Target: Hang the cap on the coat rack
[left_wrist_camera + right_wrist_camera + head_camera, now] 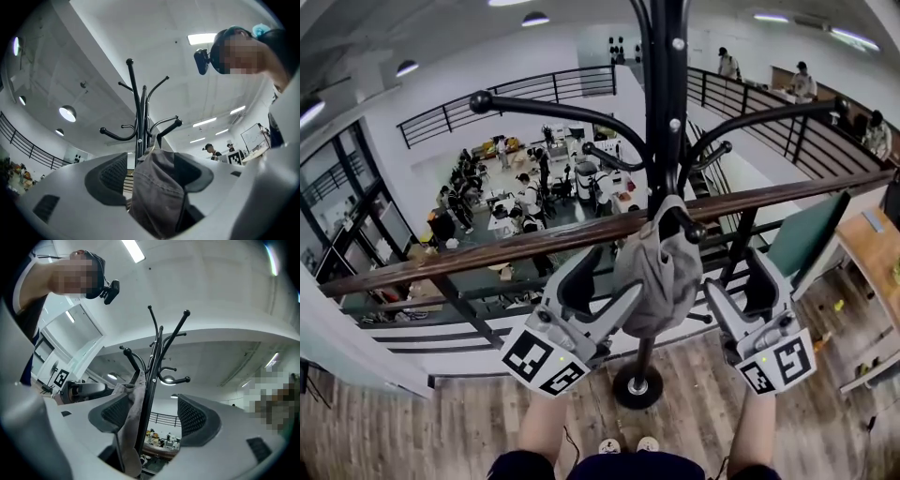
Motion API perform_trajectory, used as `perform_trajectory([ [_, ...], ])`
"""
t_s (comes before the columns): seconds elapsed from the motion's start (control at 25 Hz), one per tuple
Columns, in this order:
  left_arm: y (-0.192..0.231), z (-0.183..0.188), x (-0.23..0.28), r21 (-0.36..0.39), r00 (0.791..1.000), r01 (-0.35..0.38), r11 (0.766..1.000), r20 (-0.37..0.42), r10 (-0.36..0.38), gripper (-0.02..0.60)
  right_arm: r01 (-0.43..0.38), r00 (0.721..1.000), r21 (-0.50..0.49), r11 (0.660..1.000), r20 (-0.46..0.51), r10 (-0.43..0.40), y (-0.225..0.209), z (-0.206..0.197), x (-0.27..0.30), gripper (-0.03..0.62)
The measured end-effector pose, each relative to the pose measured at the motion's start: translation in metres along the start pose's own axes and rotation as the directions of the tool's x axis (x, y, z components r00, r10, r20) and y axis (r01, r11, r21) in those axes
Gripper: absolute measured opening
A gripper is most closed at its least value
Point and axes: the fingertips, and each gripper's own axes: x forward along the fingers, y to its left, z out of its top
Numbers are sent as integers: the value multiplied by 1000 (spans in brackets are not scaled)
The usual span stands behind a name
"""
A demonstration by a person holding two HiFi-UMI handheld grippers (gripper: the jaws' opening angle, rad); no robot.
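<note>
The grey cap (656, 272) hangs from a lower hook (696, 231) of the black coat rack (664, 94), in front of its pole. My left gripper (605, 281) is open just left of the cap. The left gripper view shows the cap (157, 197) hanging loose between the spread jaws, near the right pad (194, 171). My right gripper (741, 286) is open to the right of the cap. In the right gripper view the cap (131, 427) drapes beside the left pad (115, 411), and the rack's pole (150, 394) stands in the gap.
A wooden railing (487, 253) runs across behind the rack, with a lower floor full of people and desks beyond it. The rack's round base (637, 384) stands on plank flooring by my feet. A wooden table (872, 253) is at the right.
</note>
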Motion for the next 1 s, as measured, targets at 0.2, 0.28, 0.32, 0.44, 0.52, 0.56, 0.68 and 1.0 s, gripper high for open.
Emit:
perform_trajectory([
  [0.2,-5,-25,-20,58,994,-40,998,-96,45,299,58,994,-43,997,-94,-61,2,-24,-24,370],
  [0.28,-5,-37,-30,47,990,-70,996,-116,75,299,80,988,-55,995,-130,-87,4,-36,-35,385],
  [0.32,-4,-43,-36,36,988,-89,995,-125,92,299,94,984,-64,994,-144,-102,5,-43,-41,385],
  [0.44,-1,-68,-58,12,974,-152,988,-166,152,299,142,967,-119,983,-197,-164,7,-69,-59,385],
  [0.52,-1,-88,-75,7,960,-188,982,-208,186,299,162,955,-136,977,-229,-190,10,-87,-70,385],
  [0.56,-3,-99,-84,9,952,-206,978,-230,203,301,169,950,-131,977,-241,-197,13,-95,-75,385],
  [0.68,-10,-130,-109,4,927,-245,970,-292,235,299,203,937,-98,974,-269,-222,19,-117,-89,387],
  [1.0,-33,-189,-139,8,868,-296,955,-414,273,299,214,872,-66,975,-437,-221,47,-184,-126,383],
])
